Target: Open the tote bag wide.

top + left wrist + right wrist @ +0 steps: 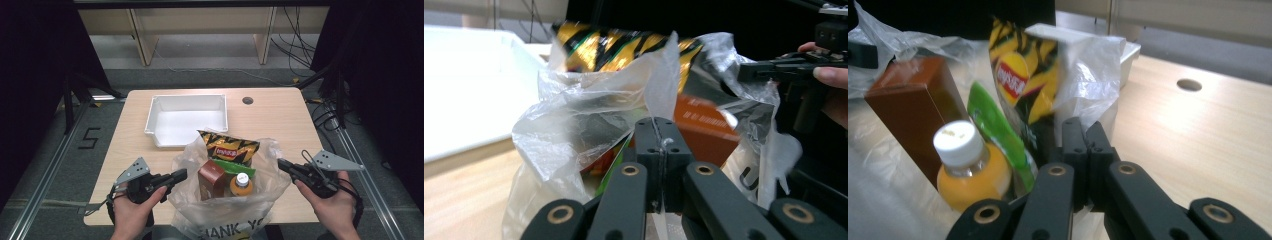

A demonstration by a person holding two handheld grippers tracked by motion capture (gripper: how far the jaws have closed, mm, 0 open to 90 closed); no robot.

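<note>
A clear plastic bag [220,215] stands open at the table's front middle. Inside it are a black-and-yellow chips bag [227,145], a brown carton [211,176], a green packet [241,169] and an orange bottle [242,182] with a white cap. My left gripper [182,174] is at the bag's left rim, shut on a fold of the plastic [574,110], with film caught between the jaws [657,125]. My right gripper [281,164] is at the right rim, its jaws [1082,127] shut on the bag's edge [1088,65]. The bottle [968,165] and carton [908,105] stand just left of them.
An empty white tray [187,96] sits behind the bag at the table's middle back. A round cable hole [247,100] lies to the tray's right. Bare wood spreads on both sides of the bag. The table's front edge is close under the bag.
</note>
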